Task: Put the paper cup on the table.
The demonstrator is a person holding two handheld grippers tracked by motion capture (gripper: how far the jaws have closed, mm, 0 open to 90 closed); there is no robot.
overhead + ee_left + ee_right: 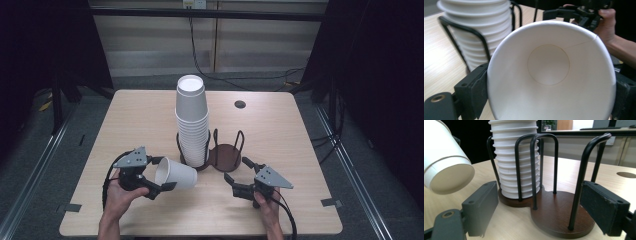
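Paper cup (176, 173) sideways between left gripper (159, 176) jaws — clamped, beside rack (225, 156).

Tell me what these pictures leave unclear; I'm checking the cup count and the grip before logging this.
- Tall stack of white paper cups: high view too small to count rims; top cut off in the right gripper view.
- Single white paper cup in the left tongs: its wall covers the pad contact in the left gripper view.
- Dark wooden holder base: its left half is hidden under the stack.
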